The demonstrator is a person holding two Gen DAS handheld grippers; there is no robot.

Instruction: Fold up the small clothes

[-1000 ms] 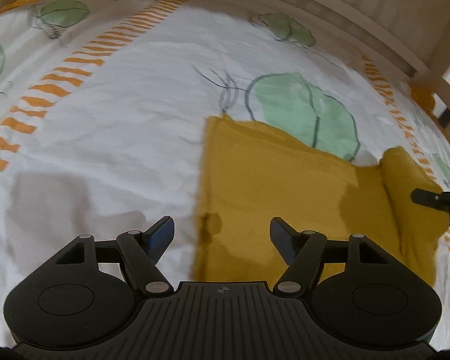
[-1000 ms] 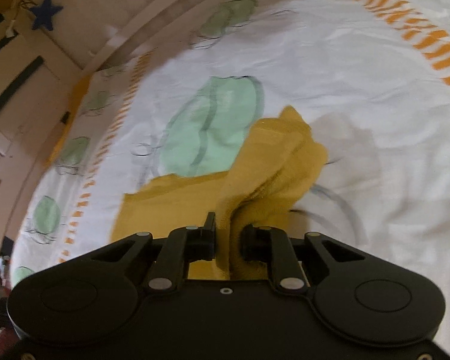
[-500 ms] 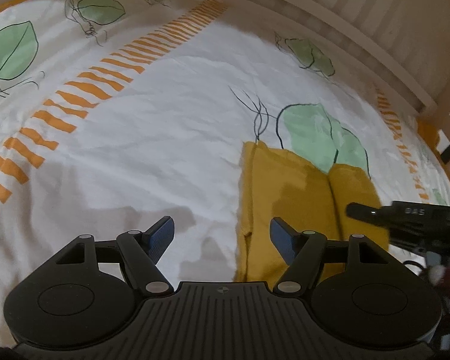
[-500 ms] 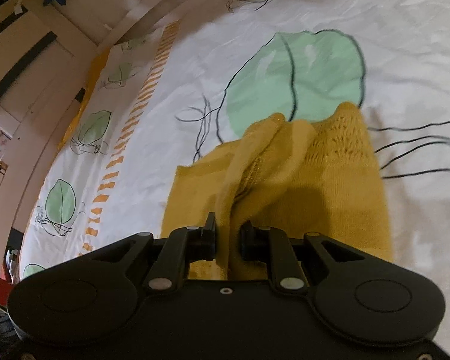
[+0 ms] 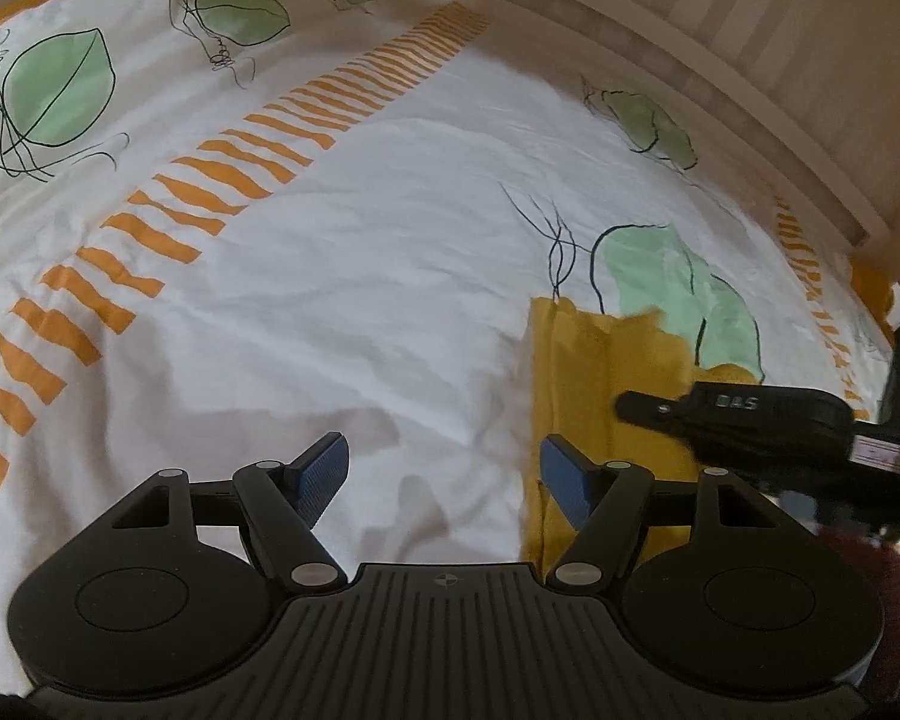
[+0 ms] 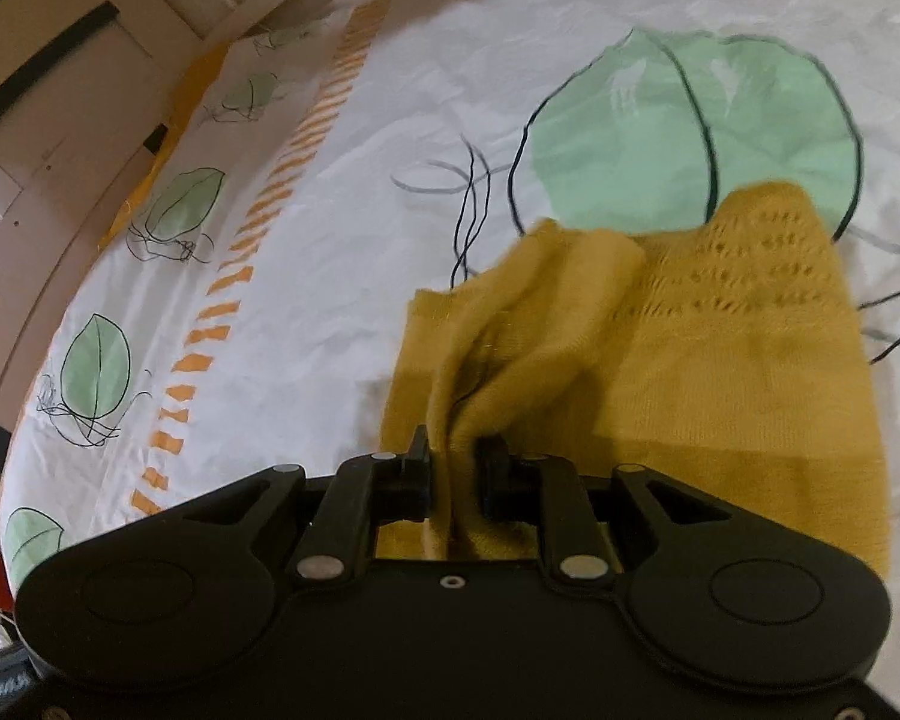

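I see the sheet [image 5: 342, 324] filling the left wrist frame, bare across its left and centre. The garment [image 6: 720, 372] lies centre-right in my right view, its left edge ruffled. My left gripper [image 5: 444, 468] stands spread over bare sheet; my right gripper [image 6: 455, 468] is opening, a fold between its pads.

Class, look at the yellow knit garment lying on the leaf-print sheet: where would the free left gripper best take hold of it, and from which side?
Grip the yellow knit garment at its straight folded edge nearest the left gripper, probably from the bare sheet side. That edge lies flat and unobstructed, while the right gripper, now opening, has the bunched far part between its fingers.
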